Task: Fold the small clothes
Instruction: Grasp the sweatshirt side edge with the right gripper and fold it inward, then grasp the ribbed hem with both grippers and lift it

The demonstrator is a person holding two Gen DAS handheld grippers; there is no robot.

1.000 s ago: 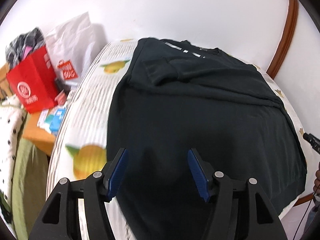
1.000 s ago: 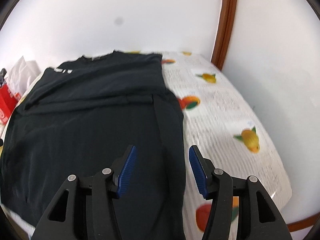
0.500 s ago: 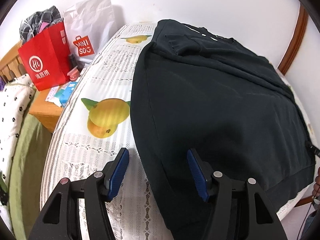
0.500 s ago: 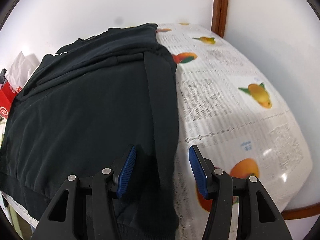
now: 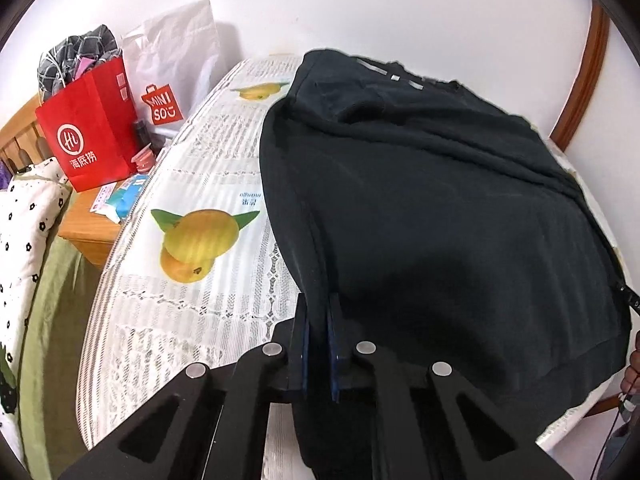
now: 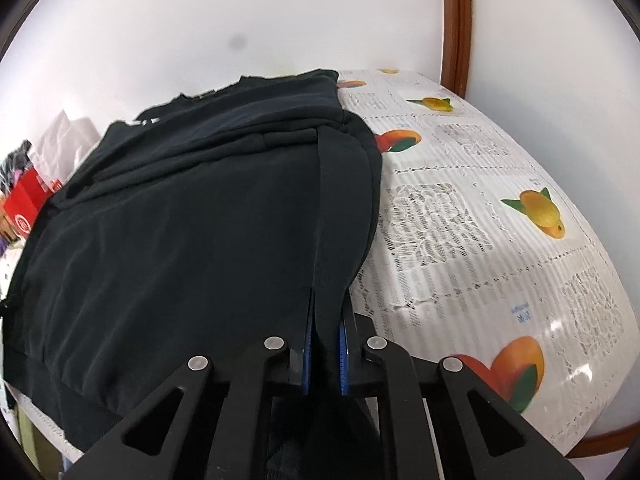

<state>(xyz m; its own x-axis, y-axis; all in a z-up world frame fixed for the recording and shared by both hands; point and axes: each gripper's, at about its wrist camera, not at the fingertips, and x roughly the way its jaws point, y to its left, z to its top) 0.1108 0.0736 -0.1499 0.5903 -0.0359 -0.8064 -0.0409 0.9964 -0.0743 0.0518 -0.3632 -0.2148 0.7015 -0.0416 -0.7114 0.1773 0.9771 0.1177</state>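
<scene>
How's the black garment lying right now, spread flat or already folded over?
Mostly spread. The black garment covers much of the table, sleeves folded in. Left gripper and right gripper are shut on its near edge.

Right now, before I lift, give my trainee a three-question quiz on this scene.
1. True or false: both grippers are shut on the black sweatshirt.
2. Which edge does the left gripper pinch: A) the side nearer the red bag, B) the collar?
3. What is printed on the tablecloth?

Key: 1 true, the right gripper too. 2 A. 3 fruit.
</scene>
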